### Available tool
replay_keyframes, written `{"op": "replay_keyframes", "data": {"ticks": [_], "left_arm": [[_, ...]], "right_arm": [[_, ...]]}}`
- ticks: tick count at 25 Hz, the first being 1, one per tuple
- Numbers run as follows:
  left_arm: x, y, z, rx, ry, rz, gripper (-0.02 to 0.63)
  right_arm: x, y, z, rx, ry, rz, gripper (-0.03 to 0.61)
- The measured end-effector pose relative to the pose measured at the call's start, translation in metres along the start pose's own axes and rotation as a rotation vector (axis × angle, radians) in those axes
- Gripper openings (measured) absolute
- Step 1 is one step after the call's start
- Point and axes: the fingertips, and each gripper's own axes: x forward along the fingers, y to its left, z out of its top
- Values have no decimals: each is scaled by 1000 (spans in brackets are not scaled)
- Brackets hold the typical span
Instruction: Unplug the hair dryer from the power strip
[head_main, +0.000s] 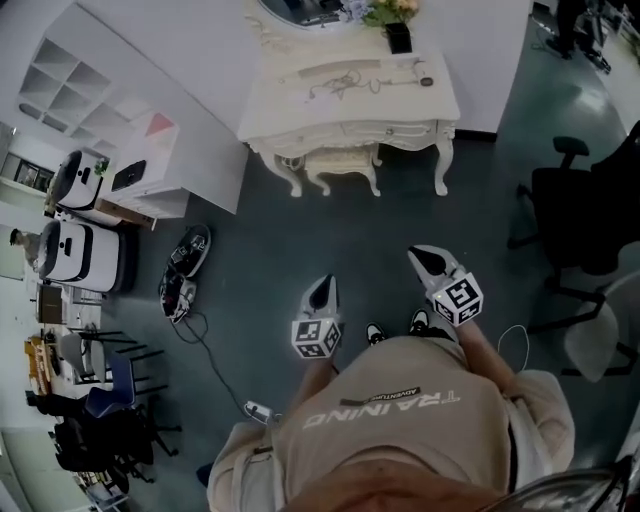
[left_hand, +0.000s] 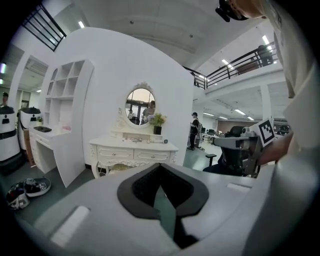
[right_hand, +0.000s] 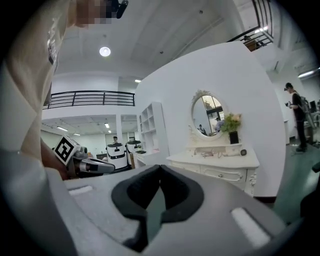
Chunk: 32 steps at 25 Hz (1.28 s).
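Left tongs (head_main: 321, 290): I am holding them closed, gripping nothing.
Right tongs (head_main: 428, 260): closed as well, pinching nothing.
Hair dryer (head_main: 418, 80): lying at the right end of the dressing table tabletop (head_main: 300, 105), well ahead of both tongs.

The head camera looks steeply down from above the person's shoulders, past the left tool (head_main: 321, 290) and the right tool (head_main: 432, 262) to the floor (head_main: 260, 260), with the white tabletop (head_main: 280, 110) well ahead at the frame's top. Each tool camera sits low behind its own jaws and faces nearly level toward that same tabletop and its oval mirror (left_hand: 140, 106) (far off in both). The left gripper view catches the right tool at its right edge. The right gripper view catches the left tool at its left.
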Motion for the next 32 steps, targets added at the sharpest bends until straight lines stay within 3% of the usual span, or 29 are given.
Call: {"op": "replay_keyframes", "data": {"ticks": [5,11,17,21,27,30,32], "left_arm": [[19,-3,0,2,9,18,8],[43,-8,0,-7,22,35,8],[65,9,-5,-48,30,68,8],[90,31,2,-51,16,40,6],[133,92,37,-1,-28,-20,8],[157,120,47,-39,-30,-55,8],[173,130,55,-17,-37,-98,6]], "right_arm": [[0,-9,-5,-26,21,40,3],[20,-27,-29,17,69,94,3],[51,-37,-33,6,95,149,3],[85,-57,-22,-25,94,116,3],[153,-71,23,-74,36,37,3],[185,-76,34,-103,48,9,3],[206,-84,39,-112,49,-24,3]]}}
